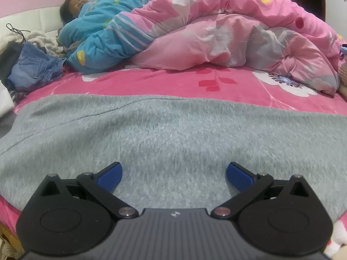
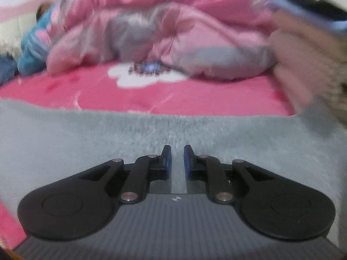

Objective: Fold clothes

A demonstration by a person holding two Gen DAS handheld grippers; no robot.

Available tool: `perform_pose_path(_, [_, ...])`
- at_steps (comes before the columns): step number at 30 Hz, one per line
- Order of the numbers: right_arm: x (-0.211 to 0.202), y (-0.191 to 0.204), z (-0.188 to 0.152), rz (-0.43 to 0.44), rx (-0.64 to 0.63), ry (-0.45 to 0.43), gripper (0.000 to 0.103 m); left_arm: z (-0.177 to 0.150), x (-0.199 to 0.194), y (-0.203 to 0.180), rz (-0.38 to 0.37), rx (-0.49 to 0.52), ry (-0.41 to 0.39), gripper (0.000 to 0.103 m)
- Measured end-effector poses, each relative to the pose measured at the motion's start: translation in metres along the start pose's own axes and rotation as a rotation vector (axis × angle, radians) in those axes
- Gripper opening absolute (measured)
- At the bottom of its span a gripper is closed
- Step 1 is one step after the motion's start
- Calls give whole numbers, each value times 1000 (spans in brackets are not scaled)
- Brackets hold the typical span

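- Two grippers, both low over one grey fleece garment spread flat across the near edge of a pink floral bedsheet.
- Left gripper: blue-padded fingers spread wide, nothing between them, grey fabric directly beneath.
- Right gripper: fingers drawn nearly together, a narrow gap remaining; view blurred, cannot tell whether fabric is pinched.
- Pink quilt: heaped at 12 to 2 o'clock beyond the garment.
- Person under a blue quilt: lying at 11 o'clock.
- Denim item: crumpled at 10 o'clock.
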State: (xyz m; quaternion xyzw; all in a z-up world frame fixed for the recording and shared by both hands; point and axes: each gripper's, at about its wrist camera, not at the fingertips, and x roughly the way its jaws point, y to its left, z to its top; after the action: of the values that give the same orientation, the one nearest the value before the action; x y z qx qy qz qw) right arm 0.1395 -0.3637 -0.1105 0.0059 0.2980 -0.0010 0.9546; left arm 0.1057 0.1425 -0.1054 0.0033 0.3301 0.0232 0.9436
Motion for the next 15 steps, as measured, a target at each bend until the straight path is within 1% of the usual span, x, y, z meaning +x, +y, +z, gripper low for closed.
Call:
perform_pose_path(2, [22,11,14,43,-26,29,12,-2,-1,3,-7,4,-7,103])
perform_pose_path(5, [20,-65,14,-162,175,42,12,-3,-1,7,-20,11,-13,103])
perform_pose_path(6, [17,-82,11,-180,222,40,9,-3,-1,9,-23,7,-15,103])
perform_pose_path(7, [14,-99,9,-197,269,37,0,-4,-1,10,-26,3,-17,103])
perform_pose_path(8, [10,-116,6,-214,316,35,0,-4,-1,11,-26,1,-19,103])
perform_pose_path(9, [7,-113,8,-218,333,29,2,-4,-1,11,-26,-1,-20,103])
perform_pose_path(10, [4,-101,11,-243,296,29,6,-4,-2,12,-23,-4,-20,103])
perform_pose_path(11, [2,-82,15,-241,238,23,8,-5,-2,12,-21,-6,-20,103])
perform_pose_path(13, [-2,-44,23,-119,176,16,10,-4,-3,12,-16,-4,-16,103])
perform_pose_path(14, [-2,-25,25,-43,148,26,15,-4,-4,13,-15,-6,-14,103])
perform_pose_path(15, [4,-7,27,2,114,58,20,-4,-4,14,-15,-9,-14,103])
